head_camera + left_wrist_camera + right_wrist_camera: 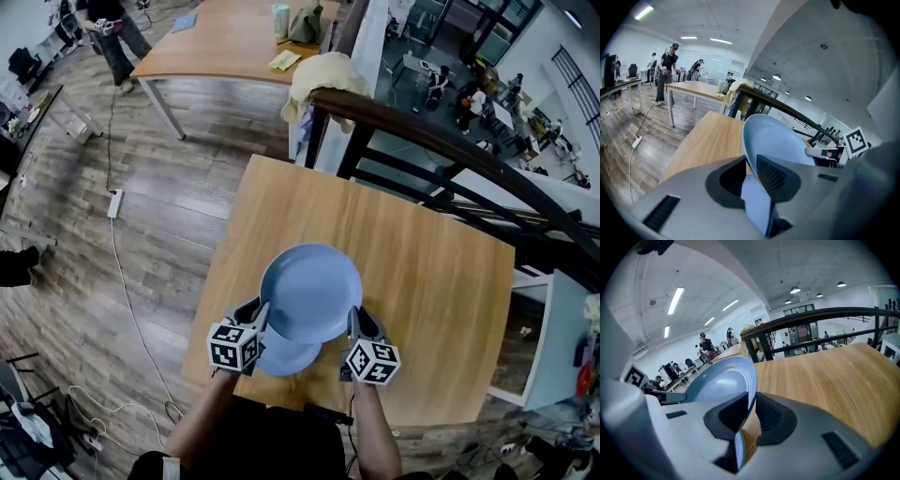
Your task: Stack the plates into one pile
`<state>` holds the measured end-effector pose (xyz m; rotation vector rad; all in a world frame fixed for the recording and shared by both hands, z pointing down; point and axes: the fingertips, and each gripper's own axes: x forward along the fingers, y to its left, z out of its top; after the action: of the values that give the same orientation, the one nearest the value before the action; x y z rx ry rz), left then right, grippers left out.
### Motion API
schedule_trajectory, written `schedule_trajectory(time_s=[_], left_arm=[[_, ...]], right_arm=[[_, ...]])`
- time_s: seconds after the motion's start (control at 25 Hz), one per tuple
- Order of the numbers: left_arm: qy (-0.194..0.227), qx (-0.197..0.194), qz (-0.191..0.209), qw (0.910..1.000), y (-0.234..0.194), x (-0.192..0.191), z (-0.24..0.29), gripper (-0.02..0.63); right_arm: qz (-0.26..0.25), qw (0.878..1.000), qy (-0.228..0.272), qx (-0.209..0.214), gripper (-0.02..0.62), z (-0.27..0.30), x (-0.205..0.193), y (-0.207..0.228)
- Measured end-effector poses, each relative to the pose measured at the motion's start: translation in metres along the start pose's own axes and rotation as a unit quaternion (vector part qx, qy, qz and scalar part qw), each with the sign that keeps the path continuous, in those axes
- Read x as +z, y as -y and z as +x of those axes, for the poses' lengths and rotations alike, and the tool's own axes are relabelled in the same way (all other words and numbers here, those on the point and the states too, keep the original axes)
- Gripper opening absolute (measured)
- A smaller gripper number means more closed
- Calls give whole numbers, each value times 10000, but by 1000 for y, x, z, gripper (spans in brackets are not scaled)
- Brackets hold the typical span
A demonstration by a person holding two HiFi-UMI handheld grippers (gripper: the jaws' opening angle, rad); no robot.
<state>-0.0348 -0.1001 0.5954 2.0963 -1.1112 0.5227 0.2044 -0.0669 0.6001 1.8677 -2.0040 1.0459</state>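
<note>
Left claw clamps plate; right claw too

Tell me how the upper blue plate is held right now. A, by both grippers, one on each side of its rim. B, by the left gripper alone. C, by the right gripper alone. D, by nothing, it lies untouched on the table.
A: the left gripper and the right gripper each have their jaws closed on opposite edges of the upper blue plate.

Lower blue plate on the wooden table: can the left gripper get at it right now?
Probably not: the left gripper has its jaws shut on the rim of the upper round light-blue plate, shared with the right gripper, and that plate covers most of the lower blue plate.
</note>
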Motion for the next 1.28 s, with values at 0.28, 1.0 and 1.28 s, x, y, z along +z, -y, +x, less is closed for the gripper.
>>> schedule_trajectory(time_s=[0.28, 1.0, 1.28], left_arm=[[91, 123, -39, 9999, 17, -15, -23, 83], [246, 147, -54, 9996, 30, -43, -67, 84], [169, -40, 124, 9998, 24, -46, -85, 84]], right_arm=[[-88, 9998, -15, 162, 66, -23, -8, 0], [-244, 9992, 64, 310, 64, -60, -24, -16], [-184, 9998, 66, 108, 64, -77, -40, -31]])
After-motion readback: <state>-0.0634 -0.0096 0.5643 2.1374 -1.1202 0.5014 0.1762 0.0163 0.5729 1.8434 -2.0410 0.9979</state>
